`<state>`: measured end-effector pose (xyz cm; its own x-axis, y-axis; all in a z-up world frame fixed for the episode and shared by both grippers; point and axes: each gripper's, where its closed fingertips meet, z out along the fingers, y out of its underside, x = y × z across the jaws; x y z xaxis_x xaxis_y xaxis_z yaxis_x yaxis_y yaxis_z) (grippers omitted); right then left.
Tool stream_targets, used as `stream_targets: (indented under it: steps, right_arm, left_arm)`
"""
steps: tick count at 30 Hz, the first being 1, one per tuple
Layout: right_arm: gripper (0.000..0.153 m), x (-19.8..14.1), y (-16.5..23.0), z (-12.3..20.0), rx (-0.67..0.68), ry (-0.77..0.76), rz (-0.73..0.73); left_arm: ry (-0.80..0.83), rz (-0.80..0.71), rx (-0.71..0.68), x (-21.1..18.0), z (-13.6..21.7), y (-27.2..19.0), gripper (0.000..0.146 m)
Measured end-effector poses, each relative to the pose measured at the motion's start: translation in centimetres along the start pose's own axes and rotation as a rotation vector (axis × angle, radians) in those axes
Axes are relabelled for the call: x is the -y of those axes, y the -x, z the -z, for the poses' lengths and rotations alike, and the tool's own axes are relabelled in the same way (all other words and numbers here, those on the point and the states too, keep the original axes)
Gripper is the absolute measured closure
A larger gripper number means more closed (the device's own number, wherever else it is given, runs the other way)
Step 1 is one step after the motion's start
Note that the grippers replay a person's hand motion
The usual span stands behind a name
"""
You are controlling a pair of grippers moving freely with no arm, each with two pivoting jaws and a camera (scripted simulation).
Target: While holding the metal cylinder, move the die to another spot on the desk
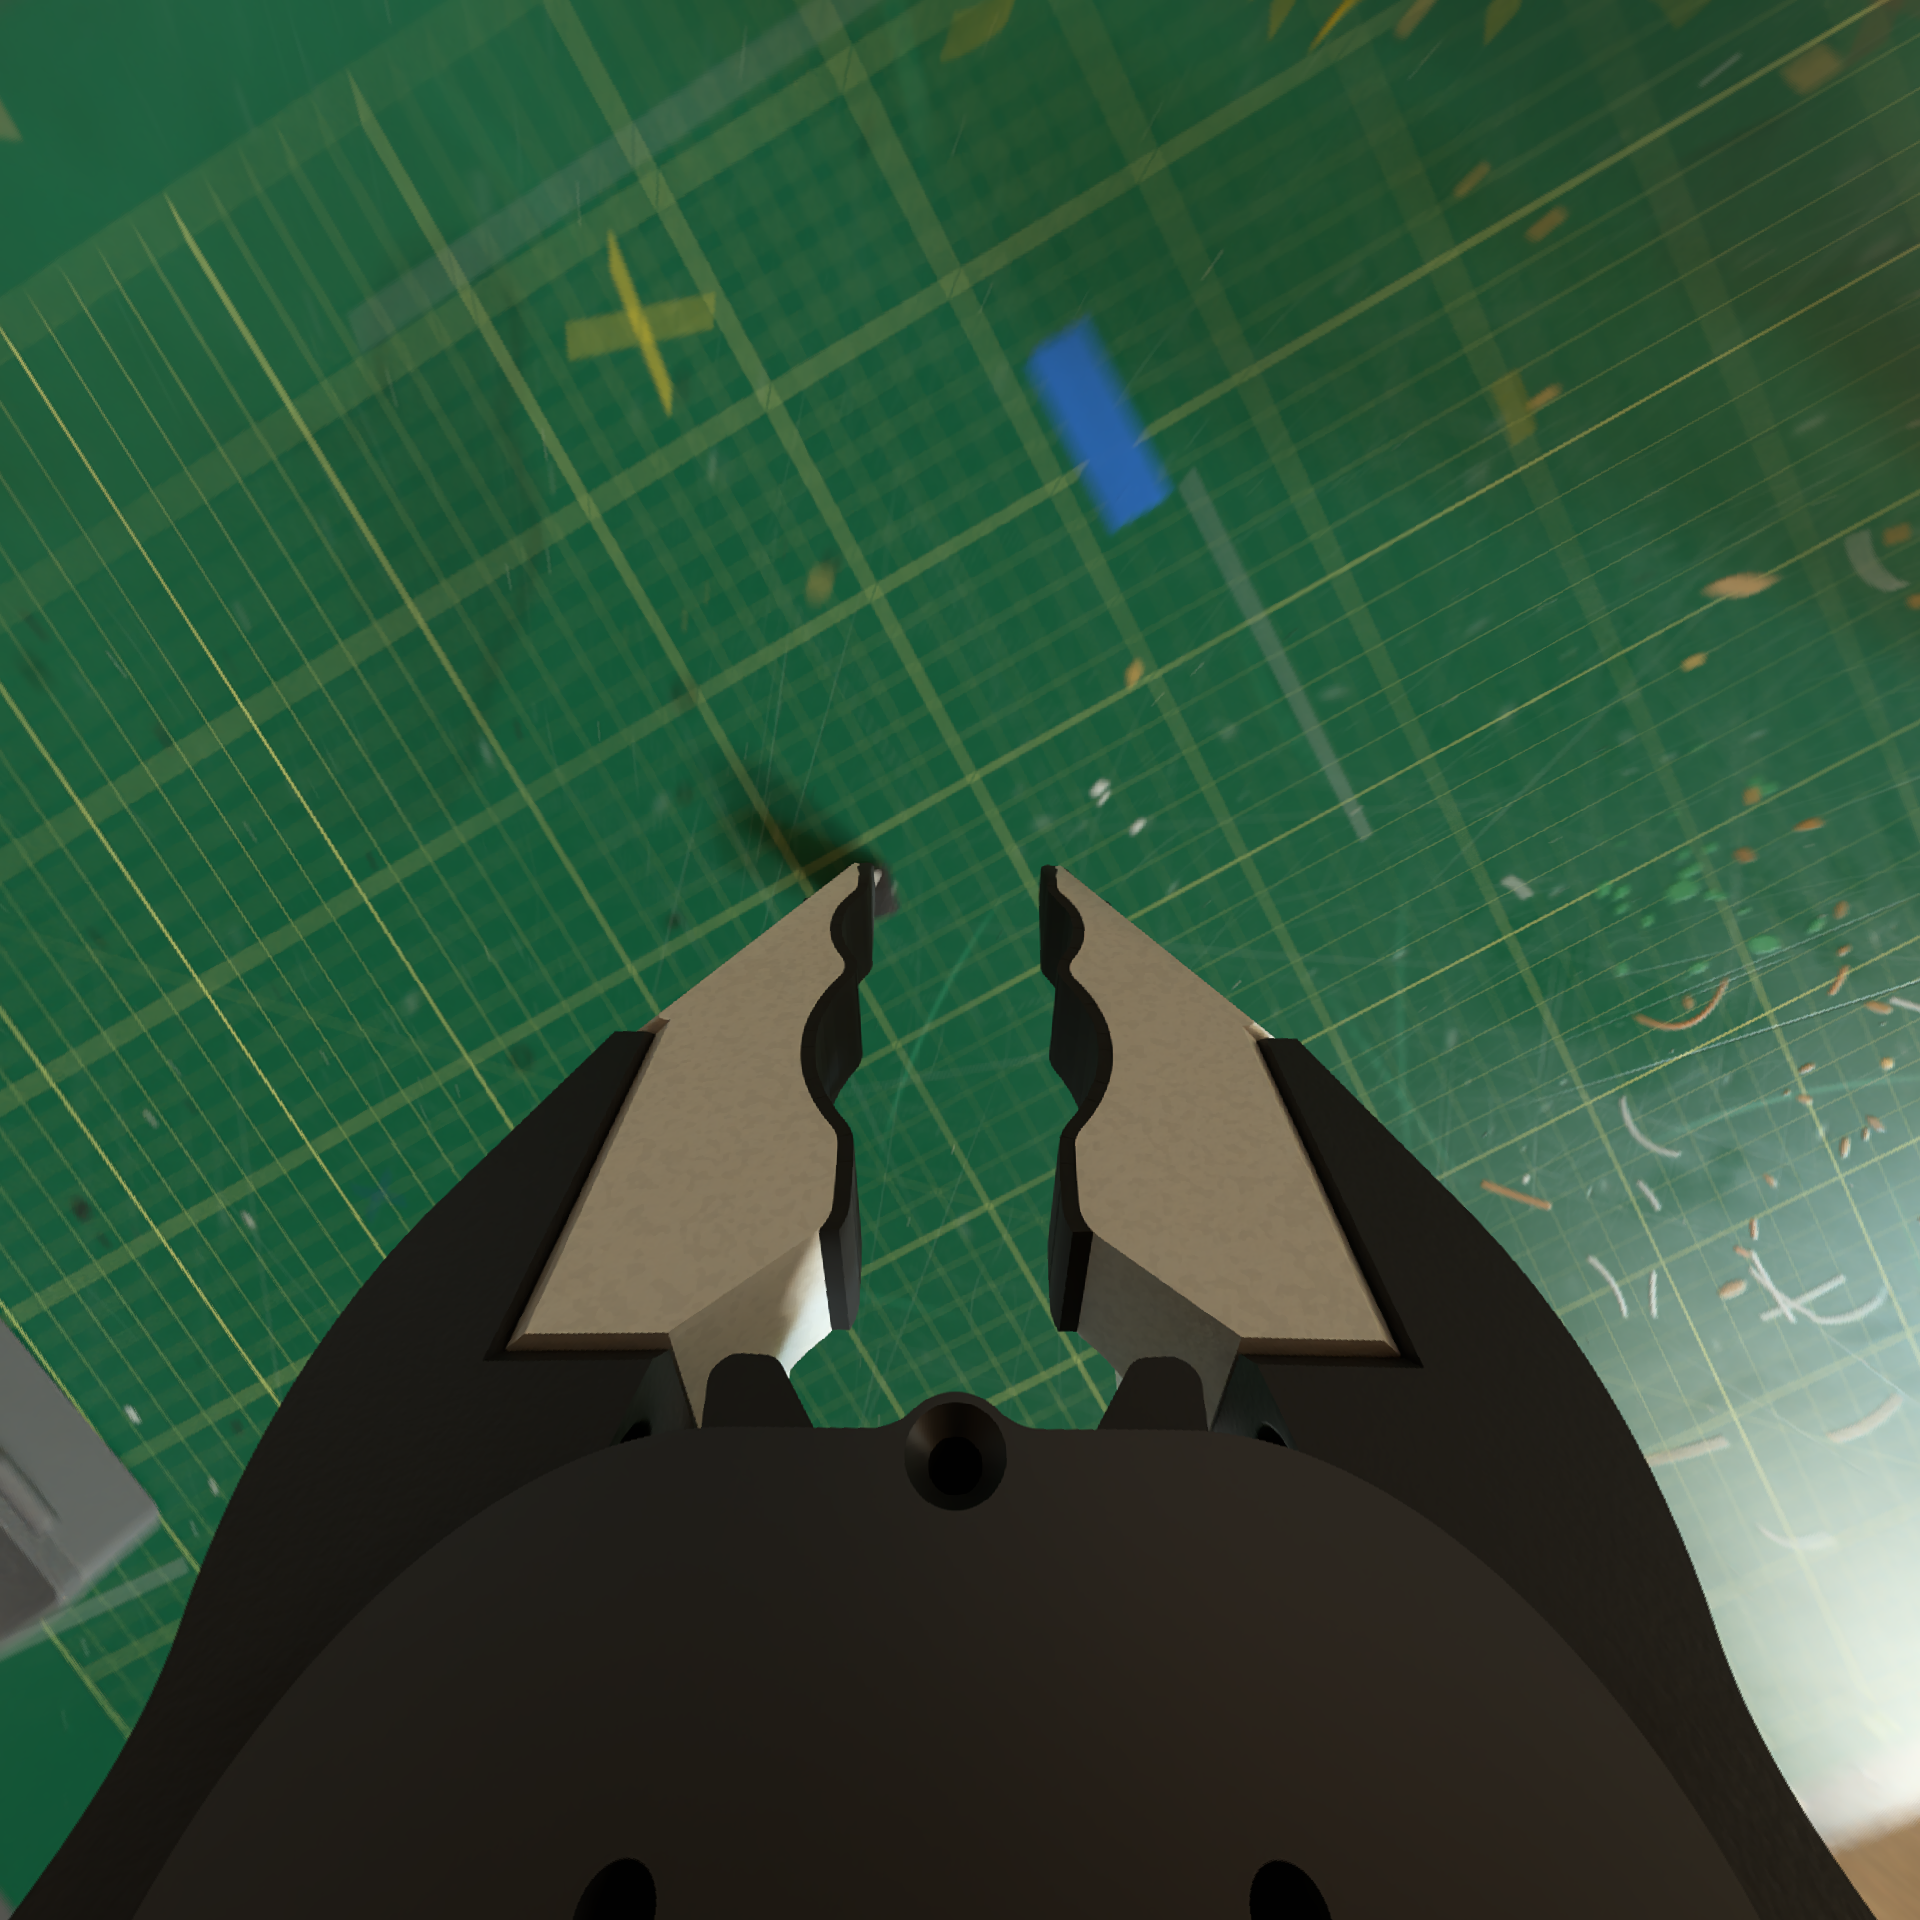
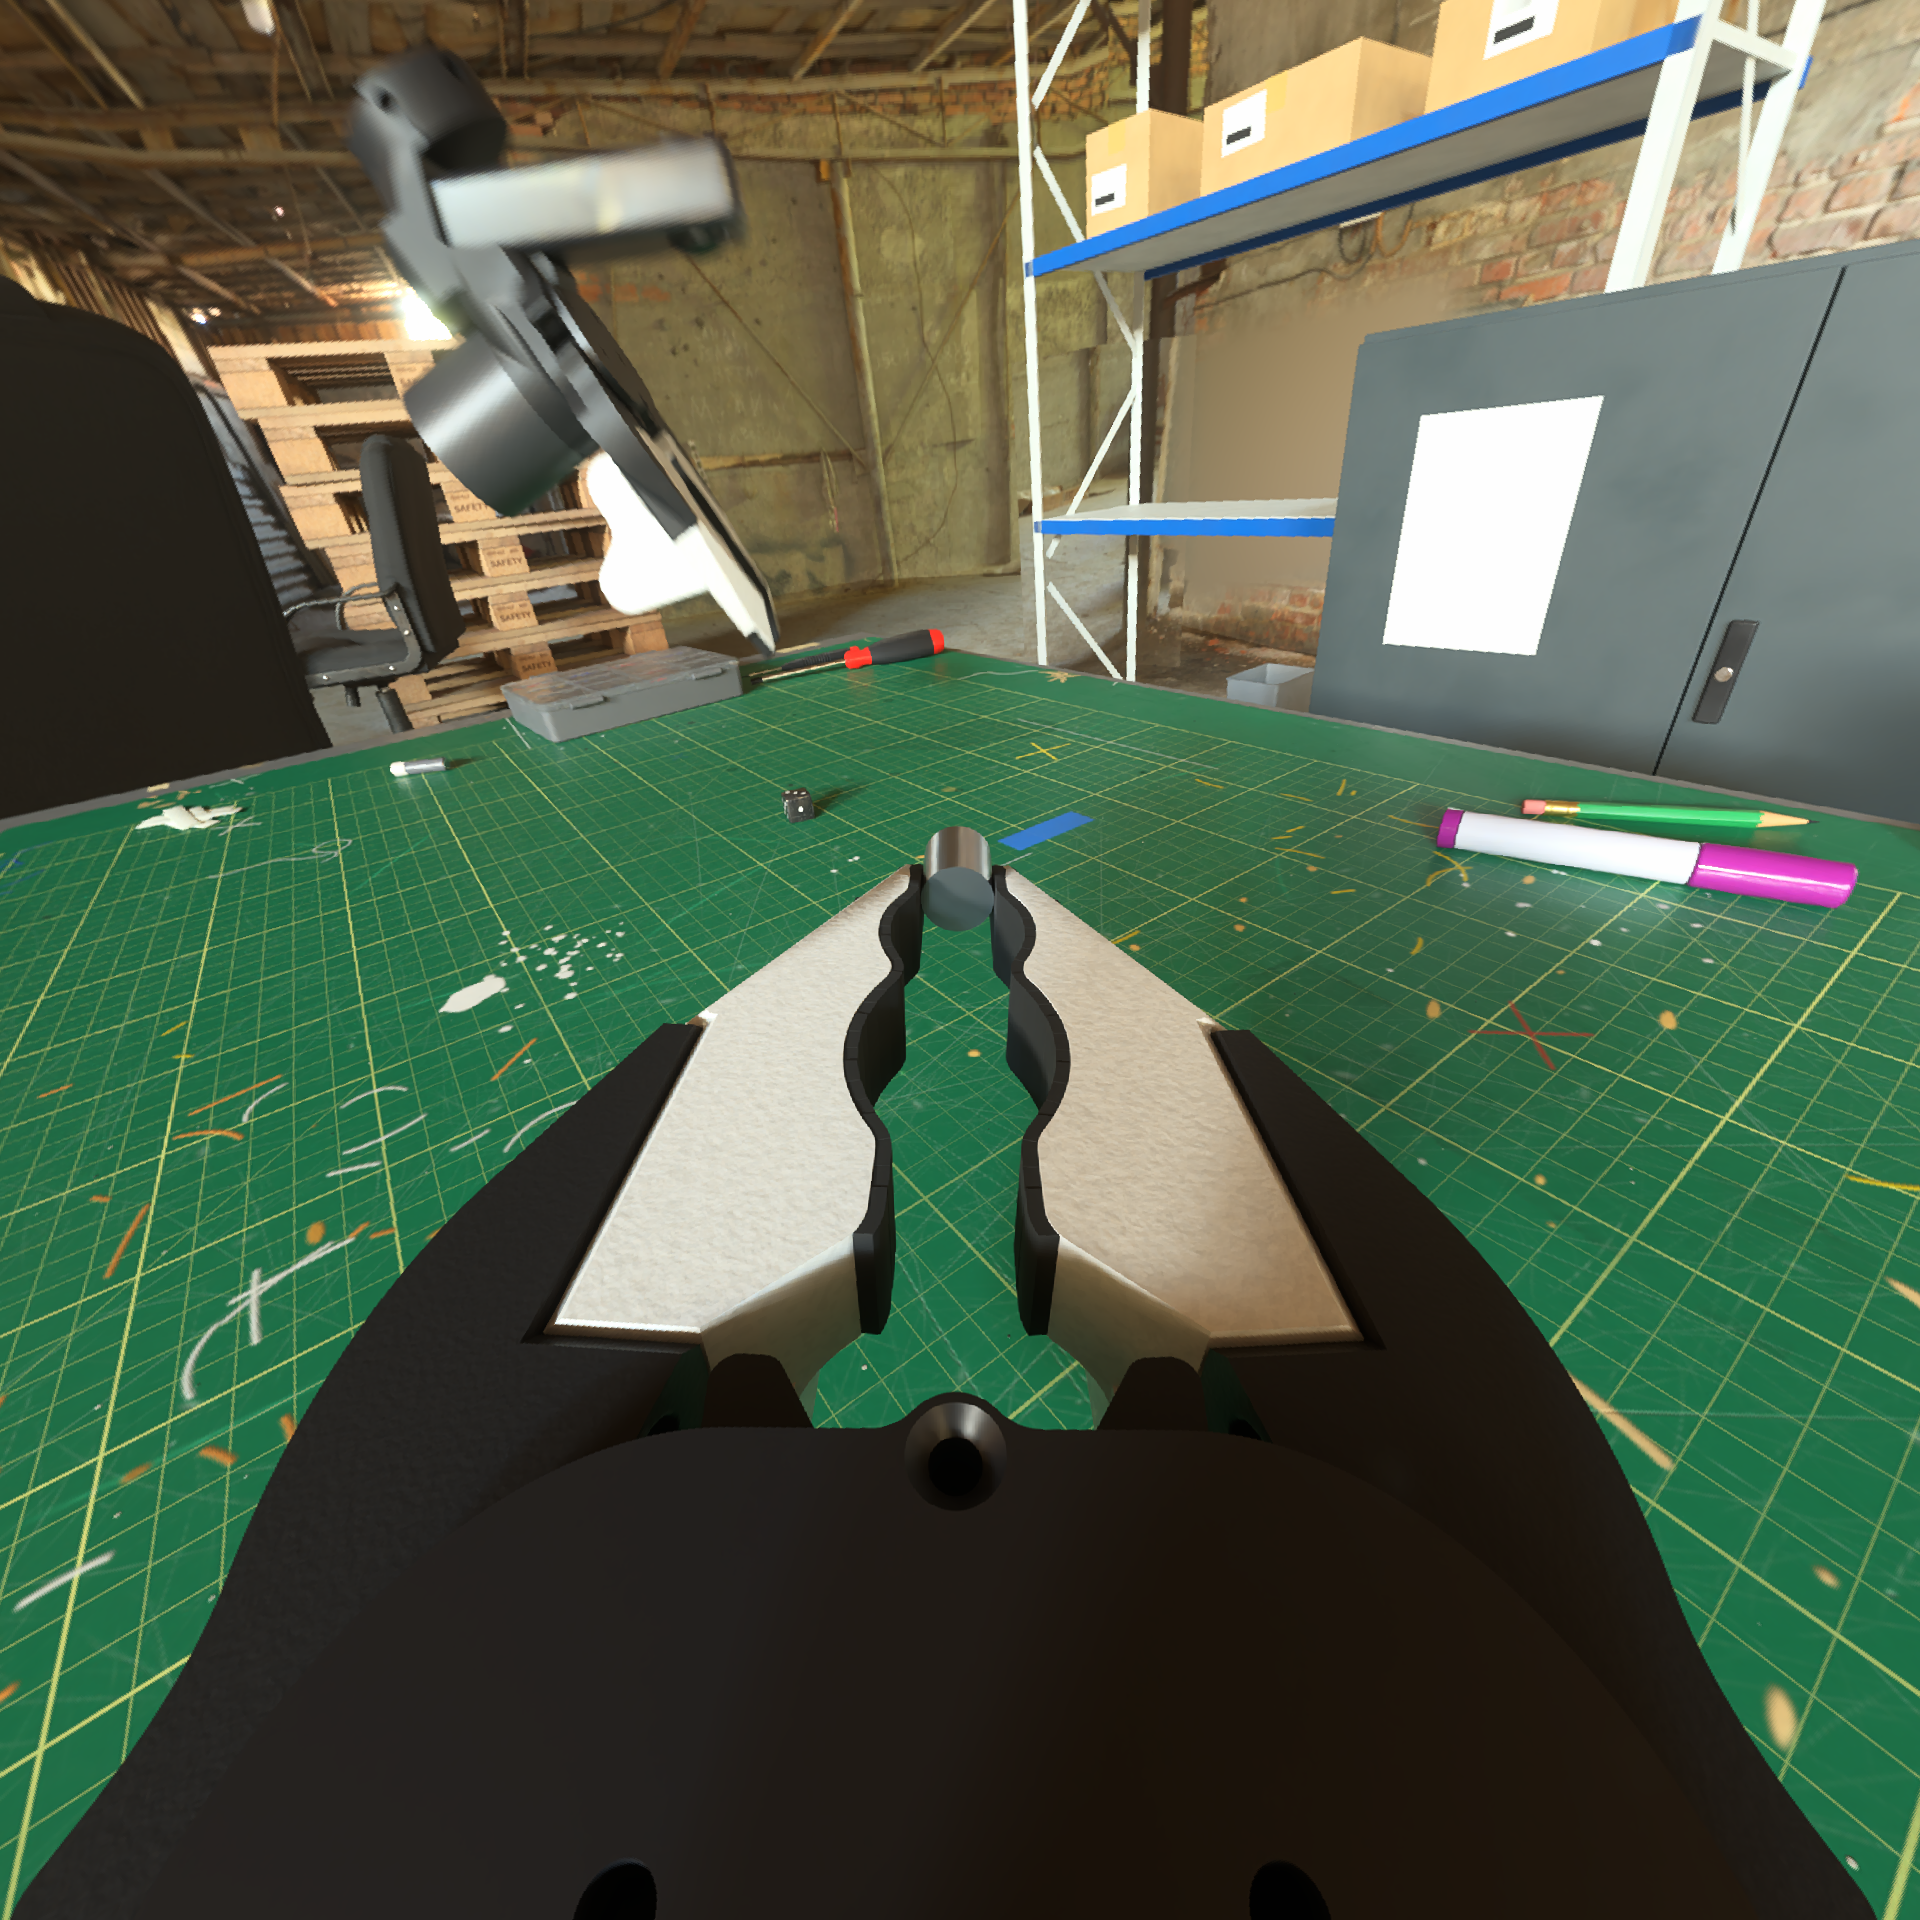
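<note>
Worktop [image 2: 1351, 1195], green gridded cutting mat, scuffed and flecked with paint and shavings, fills both views.

Behind its far edge: grey cabinet [image 2: 1621, 520] with a white sheet on the door, to my right; blue-and-white shelving [image 2: 1351, 156] carrying cardboard boxes; stacked pallets and an office chair to the left.

Left claw [image 2: 764, 623] seen from the right wrist view hangs high over the far left of the worktop, blurred, tips pointing down. In its own view [image 1: 956, 883] it looks almost straight down at the mat, fingers apart with bare mat between them, gripping nothing.

Right claw [image 2: 958, 878] sits low over the mat, clamped at its tips on the metal cylinder [image 2: 956, 883]. Cylinder lies along the fingers, flat end face toward my camera.

Grey parts box [image 2: 623, 691] at the far left edge, red-and-black screwdriver [image 2: 862, 655] just beside it. White marker with magenta cap [image 2: 1642, 857] on the right, green pencil [image 2: 1662, 816] just behind it.

Blue tape strip [image 2: 1044, 831] just beyond the cylinder; also visible from the left wrist [image 1: 1099, 421].

Die [image 2: 798, 805], small and dark, rests on the mat beyond and left of the cylinder, apart from both claws. In the left wrist view a small dark object peeks out beside the left fingertip [image 1: 883, 891]; I cannot tell whether it is the die.
</note>
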<state>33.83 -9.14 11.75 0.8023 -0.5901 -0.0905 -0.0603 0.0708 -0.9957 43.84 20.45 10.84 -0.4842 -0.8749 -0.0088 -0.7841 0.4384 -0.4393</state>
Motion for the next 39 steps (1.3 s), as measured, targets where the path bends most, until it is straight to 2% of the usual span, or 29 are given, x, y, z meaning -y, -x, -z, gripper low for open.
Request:
stream_targets:
  steps: [4, 9, 13, 19, 23, 26, 31, 36, 39]
  right_arm:
    - [0.141, 0.0, -0.2, 0.0, 0.005, 0.002, -0.027]
    - [0.141, -0.3, 0.1, -0.3, 0.024, 0.025, -0.016]
    - [0.141, -0.5, 0.5, -0.5, 0.031, 0.046, 0.016]
    - [0.141, -0.5, 0.6, -0.4, 0.044, 0.044, 0.006]
    - [0.141, -0.5, 0.6, -0.3, 0.050, 0.036, -0.004]
    - [0.141, -0.5, 0.6, -0.4, 0.053, 0.041, -0.004]
    - [0.141, -0.5, 0.7, -0.4, 0.055, 0.042, 0.004]
    - [0.141, -0.6, 0.8, -0.5, 0.054, 0.052, 0.019]
    - [0.141, -0.6, 0.8, -0.4, 0.049, 0.047, 0.020]
  left_arm:
    - [0.283, 0.180, -0.057, -3.7, -3.7, 2.8, 0.101]
    - [0.420, 0.344, -0.117, -5.1, -6.3, 3.3, 0.100]
    - [0.523, 0.361, -0.079, -5.6, -6.7, 3.5, 0.102]
    - [0.661, 0.297, -0.023, -6.1, -7.3, 3.2, 0.098]
    - [0.701, 0.277, -0.008, -5.9, -7.5, 2.9, 0.102]
    - [0.710, 0.271, -0.051, -5.8, -7.6, 2.2, 0.117]
    - [0.707, 0.275, -0.058, -5.8, -7.6, 2.4, 0.131]
    - [0.600, 0.157, -0.082, -4.6, -6.8, 2.3, 0.131]
    - [0.472, 0.084, -0.091, -2.0, -3.7, 1.4, 0.131]
